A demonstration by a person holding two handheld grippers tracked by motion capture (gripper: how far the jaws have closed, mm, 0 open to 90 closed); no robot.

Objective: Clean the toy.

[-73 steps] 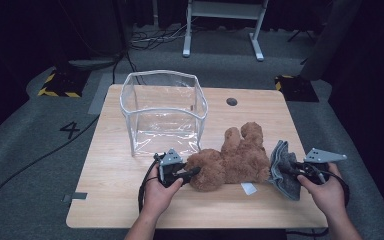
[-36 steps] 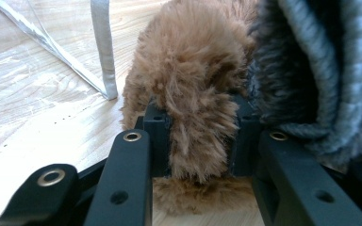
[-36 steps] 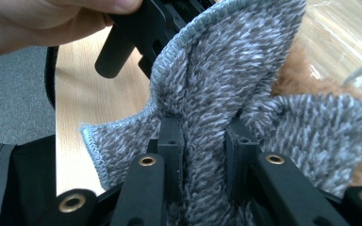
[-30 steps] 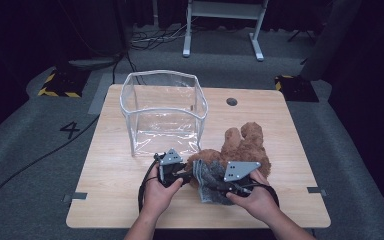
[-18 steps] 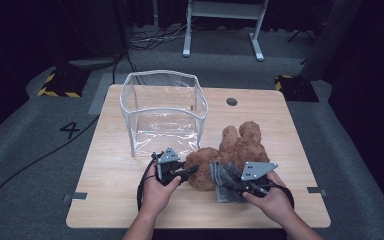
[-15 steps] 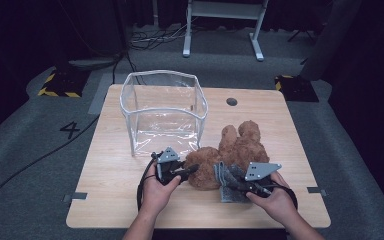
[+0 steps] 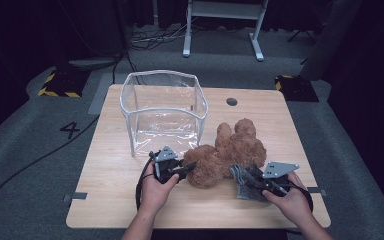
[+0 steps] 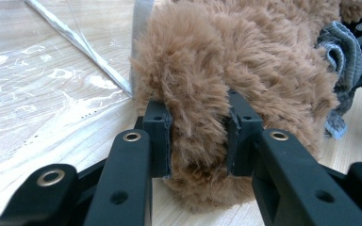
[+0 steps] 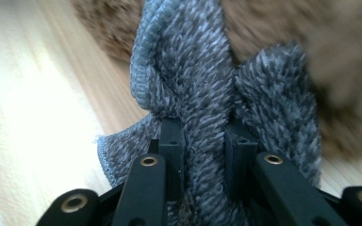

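A brown plush teddy bear [image 7: 230,150] lies on the wooden table [image 7: 105,170], right of centre. My left gripper [image 7: 187,167] is shut on the bear's near left part, and its pads [image 8: 158,136] squeeze the fur [image 8: 245,70] from both sides. My right gripper [image 7: 247,180] is shut on a bunched grey cloth [image 7: 247,187] that rests at the bear's near right side. In the right gripper view the grey cloth [image 9: 202,80] rises between the jaws, with brown fur [image 9: 339,70] behind it. The grey cloth [image 8: 346,56] hangs at the bear's far side in the left gripper view.
A clear plastic bag [image 7: 162,112] with a white rim stands open at the table's back left, close to the bear and my left gripper. A round cable hole [image 7: 231,101] sits near the far edge. Cables and a white stand lie on the floor beyond.
My right hand has carried the grey cloth rightward from over the bear's front to its near right side. My left gripper has stayed clamped on the bear in the same place.
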